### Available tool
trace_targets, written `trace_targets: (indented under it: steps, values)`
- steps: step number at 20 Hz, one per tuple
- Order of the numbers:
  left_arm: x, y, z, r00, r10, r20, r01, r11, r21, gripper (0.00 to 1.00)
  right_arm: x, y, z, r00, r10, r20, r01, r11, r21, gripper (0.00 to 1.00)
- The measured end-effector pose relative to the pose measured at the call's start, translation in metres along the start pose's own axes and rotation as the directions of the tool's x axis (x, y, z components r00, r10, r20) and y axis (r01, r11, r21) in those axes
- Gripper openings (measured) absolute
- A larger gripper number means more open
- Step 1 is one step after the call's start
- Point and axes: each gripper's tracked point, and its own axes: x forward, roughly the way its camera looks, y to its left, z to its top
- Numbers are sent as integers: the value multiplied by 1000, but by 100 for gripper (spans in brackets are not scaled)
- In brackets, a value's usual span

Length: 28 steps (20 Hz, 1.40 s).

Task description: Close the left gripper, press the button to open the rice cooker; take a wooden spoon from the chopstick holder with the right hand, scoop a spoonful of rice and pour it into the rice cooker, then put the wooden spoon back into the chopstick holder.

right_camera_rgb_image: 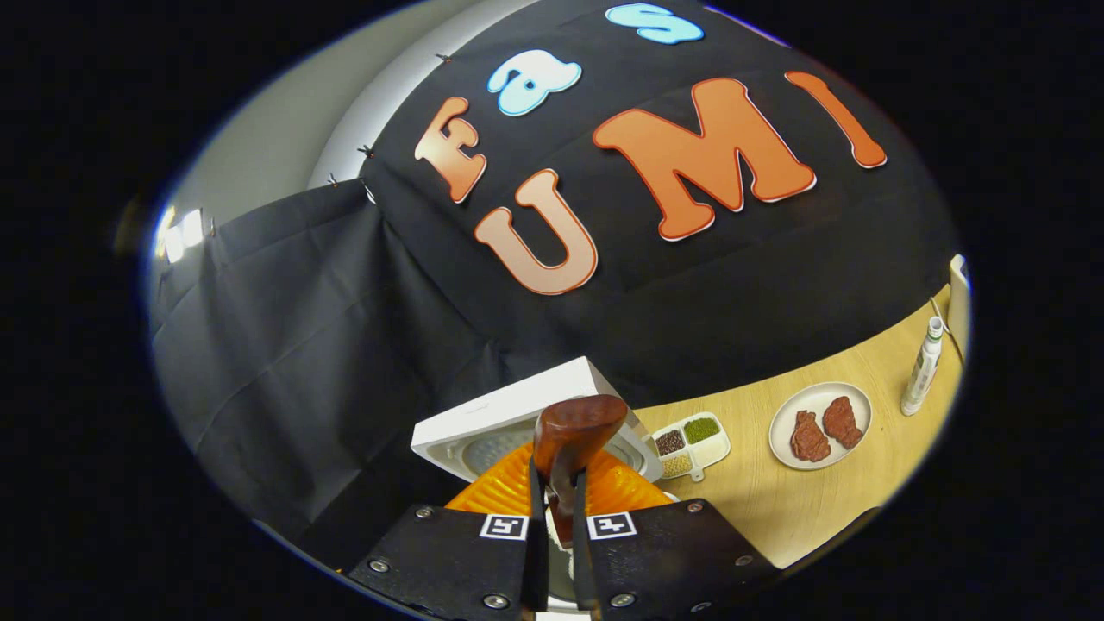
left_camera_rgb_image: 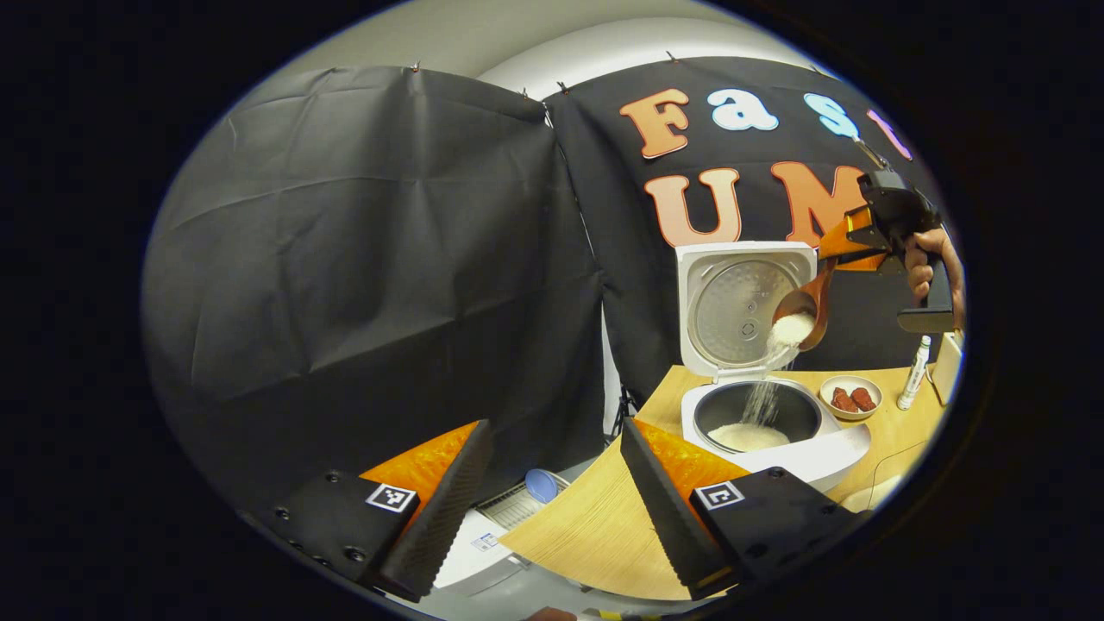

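The wooden table carries the white rice cooker, the landmark here, standing open with its lid raised upright behind the pot; in the right gripper view the cooker's lid is mostly hidden behind the gripper and the pot cannot be seen. Above the cooker, the right gripper, held by a hand, is clenched on the handle of the wooden spoon; in its own view both fingers press on the spoon, whose bowl is out of sight. The spoon is tipped over the pot and rice streams from it onto the heap already inside. The left gripper hangs low, well in front of the cooker, its fingers spread apart with nothing between them. Behind the cooker a small divided tray of grains shows, half hidden by the lid. Right of the cooker lies a plate with two reddish pieces, and farther right a white bottle stands upright, its label too small to read. Below the table's front edge, a blue round cap and a white device are cut off and hard to identify.
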Motion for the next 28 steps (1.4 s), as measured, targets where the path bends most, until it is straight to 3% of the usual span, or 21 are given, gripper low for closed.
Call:
trace_targets:
  steps: [6,13,18,28]
  values:
    - [10,-6,4,1000,-7,-11,7,1000,8,100,-4,16,16,999,35,41,-31,995,-99,11]
    - [17,-6,2,1000,-11,-23,11,1000,14,100,-10,39,29,992,78,99,-49,962,-268,11]
    - [22,-9,-3,999,-7,-34,7,1000,14,100,-17,51,32,985,103,136,-39,913,-407,11]
    - [21,-9,-8,999,11,-48,-10,1000,19,100,-23,82,16,976,170,137,-42,765,-643,11]
